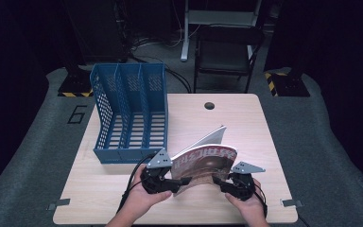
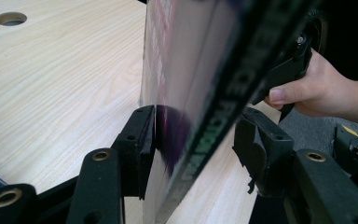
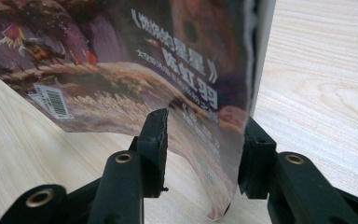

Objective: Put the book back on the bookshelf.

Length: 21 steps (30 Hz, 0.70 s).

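The left tongs and right tongs are seen released, jaws parted around the lower corners of the magazine, which stands bowed near the table's front edge. Being light, limp and glossy, it is judged likely to slip and sag; its stiffer spine would be better gripped. A blue file rack stands just beside it in a dark room.

High overhead view facing forward and down; two close gripper views along their fingers, sharing the magazine.
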Tool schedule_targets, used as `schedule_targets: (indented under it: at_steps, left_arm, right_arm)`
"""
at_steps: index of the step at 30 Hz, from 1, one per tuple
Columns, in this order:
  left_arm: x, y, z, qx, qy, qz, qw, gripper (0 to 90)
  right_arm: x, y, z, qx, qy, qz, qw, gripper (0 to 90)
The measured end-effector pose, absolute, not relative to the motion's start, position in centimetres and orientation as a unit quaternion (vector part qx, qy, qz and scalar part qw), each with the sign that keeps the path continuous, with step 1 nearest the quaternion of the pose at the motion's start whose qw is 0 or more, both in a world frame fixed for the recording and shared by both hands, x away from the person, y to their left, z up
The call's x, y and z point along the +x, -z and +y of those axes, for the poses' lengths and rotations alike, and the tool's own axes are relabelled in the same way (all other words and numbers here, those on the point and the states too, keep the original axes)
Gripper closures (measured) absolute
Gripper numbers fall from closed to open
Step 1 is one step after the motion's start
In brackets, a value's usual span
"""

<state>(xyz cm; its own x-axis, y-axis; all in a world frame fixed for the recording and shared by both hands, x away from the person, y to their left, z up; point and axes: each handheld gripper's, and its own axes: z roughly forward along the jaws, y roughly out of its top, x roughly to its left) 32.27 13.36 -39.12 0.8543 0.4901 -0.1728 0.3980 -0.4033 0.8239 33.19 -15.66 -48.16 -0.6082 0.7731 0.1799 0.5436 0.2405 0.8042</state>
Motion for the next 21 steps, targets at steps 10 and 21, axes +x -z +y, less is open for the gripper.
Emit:
schedule_targets:
  at_steps: [10,21]
  left_arm:
    - [32.5,37.4,13.0,0.834,-0.054,0.269,0.479,50.5]
    - [32.9,35.6,12.4,0.832,-0.058,0.268,0.482,58.3]
  right_arm:
    - [33.1,48.1,-15.7,0.424,-0.451,0.776,0.126,58.9]
    - [33.1,48.0,-15.9,0.425,-0.452,0.774,0.13,58.3]
